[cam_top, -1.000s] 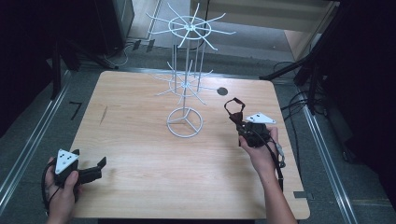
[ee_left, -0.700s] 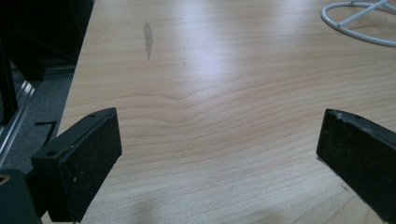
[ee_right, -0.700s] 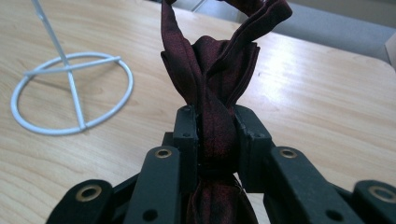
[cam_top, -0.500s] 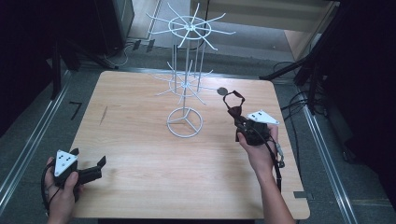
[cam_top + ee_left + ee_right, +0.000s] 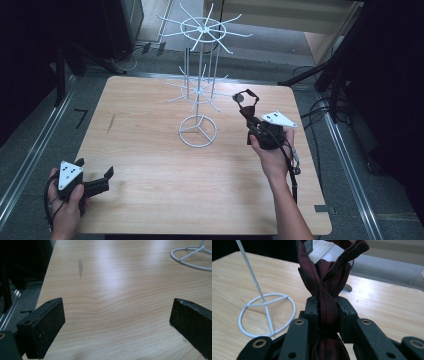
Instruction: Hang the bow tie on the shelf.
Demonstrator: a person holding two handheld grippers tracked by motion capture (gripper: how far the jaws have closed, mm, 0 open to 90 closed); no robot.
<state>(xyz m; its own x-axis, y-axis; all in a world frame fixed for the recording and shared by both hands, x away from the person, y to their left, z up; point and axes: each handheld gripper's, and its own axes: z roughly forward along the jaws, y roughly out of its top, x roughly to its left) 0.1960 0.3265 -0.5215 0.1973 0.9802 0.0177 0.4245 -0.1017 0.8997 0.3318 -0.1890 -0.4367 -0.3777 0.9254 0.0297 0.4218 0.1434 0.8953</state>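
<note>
Right gripper view: dark-red fabric loop [image 5: 328, 290], twisted, between matte black jaws.

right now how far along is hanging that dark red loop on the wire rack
Done: the right hand-held gripper is shut on the dark red fabric loop and holds it above the table, beside the white wire rack. Left: no hook carries the loop yet, so hanging it remains. The left hand-held gripper sits open at the table's near corner.

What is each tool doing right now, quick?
Left tool: open, holding nothing, low over the table.
Right tool: closed on a dark red fabric loop, near the white wire rack.
</note>
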